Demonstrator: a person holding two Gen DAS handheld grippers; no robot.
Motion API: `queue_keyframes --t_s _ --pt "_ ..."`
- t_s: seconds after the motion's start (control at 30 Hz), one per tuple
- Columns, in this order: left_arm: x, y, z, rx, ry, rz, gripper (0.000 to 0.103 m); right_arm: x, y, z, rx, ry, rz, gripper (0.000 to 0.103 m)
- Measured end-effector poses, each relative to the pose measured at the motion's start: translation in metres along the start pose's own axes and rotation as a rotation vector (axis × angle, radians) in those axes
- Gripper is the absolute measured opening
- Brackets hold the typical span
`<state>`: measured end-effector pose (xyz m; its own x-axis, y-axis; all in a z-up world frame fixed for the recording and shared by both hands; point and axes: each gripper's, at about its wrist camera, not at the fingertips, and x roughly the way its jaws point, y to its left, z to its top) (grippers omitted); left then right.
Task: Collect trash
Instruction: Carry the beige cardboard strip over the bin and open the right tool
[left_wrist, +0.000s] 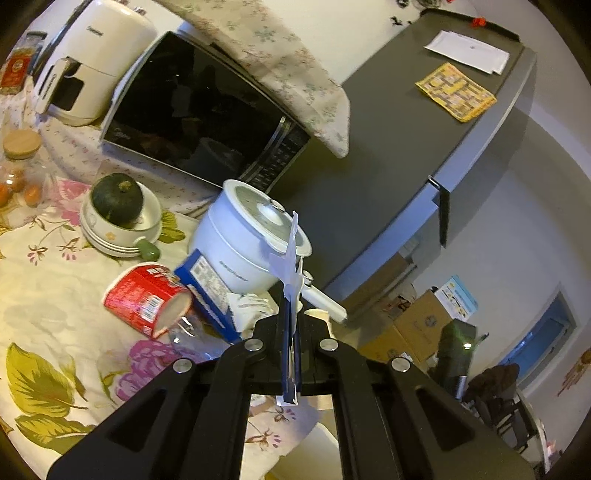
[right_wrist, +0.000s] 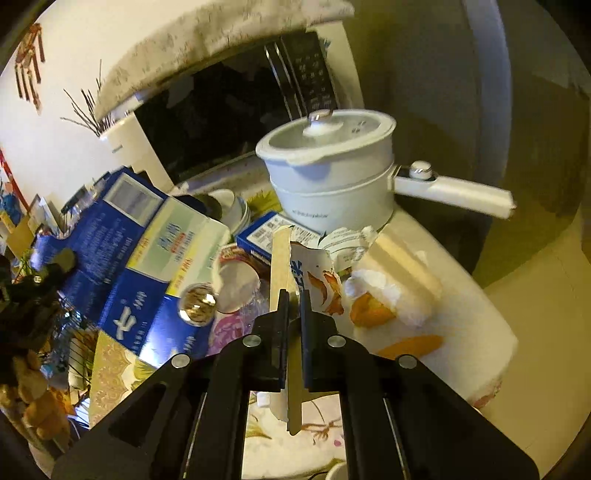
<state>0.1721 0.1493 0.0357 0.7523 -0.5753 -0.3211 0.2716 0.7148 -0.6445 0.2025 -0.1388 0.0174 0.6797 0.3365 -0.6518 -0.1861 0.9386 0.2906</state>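
In the left wrist view my left gripper (left_wrist: 291, 317) is shut on a thin white paper scrap (left_wrist: 290, 258) that stands edge-on above the fingers. Beyond it, on the flowered tablecloth (left_wrist: 48, 295), lie a tipped red noodle cup (left_wrist: 144, 299), a small blue box (left_wrist: 207, 288), a white wrapper (left_wrist: 251, 306) and clear plastic film (left_wrist: 192, 338). In the right wrist view my right gripper (right_wrist: 293, 299) is shut on a flat wooden stick (right_wrist: 280, 254) together with a torn wrapper (right_wrist: 314, 273) printed in orange, held above the table.
A white lidded electric pot (right_wrist: 325, 177) with a long handle stands just behind the trash, a microwave (left_wrist: 192, 110) behind it. A big blue carton (right_wrist: 147, 258) fills the left of the right wrist view. A bowl with a green squash (left_wrist: 118, 210) and an air fryer (left_wrist: 92, 62) stand left; a grey fridge (left_wrist: 406, 129) rises right.
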Motion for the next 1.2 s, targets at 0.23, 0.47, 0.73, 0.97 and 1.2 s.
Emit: queue_keyframes --t_s 0.23,0.47,0.73,0.97,1.2 --pt "0.007 -0.032 -0.02 0.044 0.04 -0.042 0.001 -0.07 -0.027 -0.027 0.052 -0.051 -0.043 0.004" --pt "0.017 -0.063 -0.049 0.097 0.102 -0.086 0.001 -0.119 -0.063 -0.081 0.108 -0.038 -0.135 0.004" --pt "0.036 -0.088 -0.099 0.13 0.215 -0.107 0.001 -0.129 -0.095 -0.145 0.197 0.035 -0.194 0.005" --pt "0.053 -0.103 -0.136 0.163 0.301 -0.113 0.001 -0.118 -0.118 -0.188 0.274 0.138 -0.216 0.026" --pt "0.067 -0.114 -0.162 0.193 0.362 -0.116 0.001 -0.128 -0.129 -0.192 0.285 0.066 -0.361 0.069"
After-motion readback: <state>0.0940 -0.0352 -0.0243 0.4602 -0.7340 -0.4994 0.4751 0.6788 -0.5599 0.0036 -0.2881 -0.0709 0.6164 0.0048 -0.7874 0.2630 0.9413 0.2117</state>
